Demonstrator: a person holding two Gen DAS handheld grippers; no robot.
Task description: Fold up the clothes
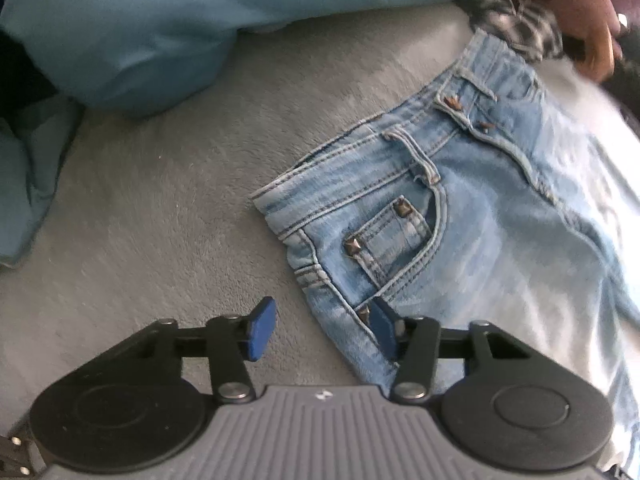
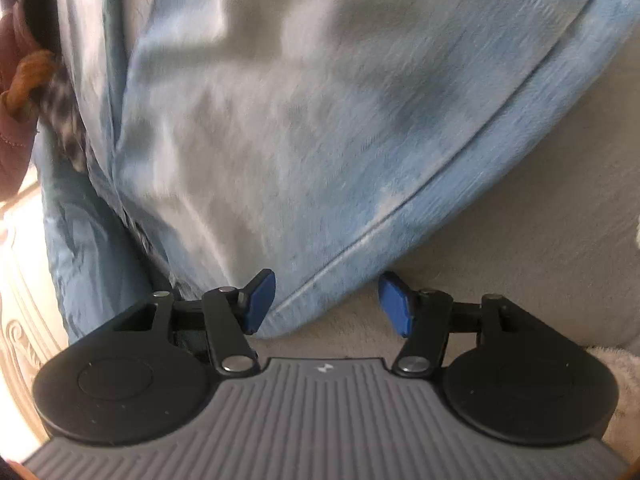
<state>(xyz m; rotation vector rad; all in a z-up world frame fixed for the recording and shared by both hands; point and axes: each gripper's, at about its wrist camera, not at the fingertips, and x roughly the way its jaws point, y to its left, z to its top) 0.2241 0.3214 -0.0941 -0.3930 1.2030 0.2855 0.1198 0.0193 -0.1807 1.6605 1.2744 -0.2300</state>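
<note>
On the grey blanket lie jeans, waistband toward upper left, legs running lower right. Left gripper and right gripper both gape wide, holding nothing.

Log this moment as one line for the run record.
stage: pre-grasp | left tool: open at pocket edge of light blue denim jeans | right tool: open over jeans' seamed edge | surface: grey fleece blanket

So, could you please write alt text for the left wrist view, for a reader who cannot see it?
The left gripper is open over the side edge of light blue jeans lying on a grey blanket, with the waistband and studded front pocket ahead. A pale blue garment is bunched at the top left.
</note>
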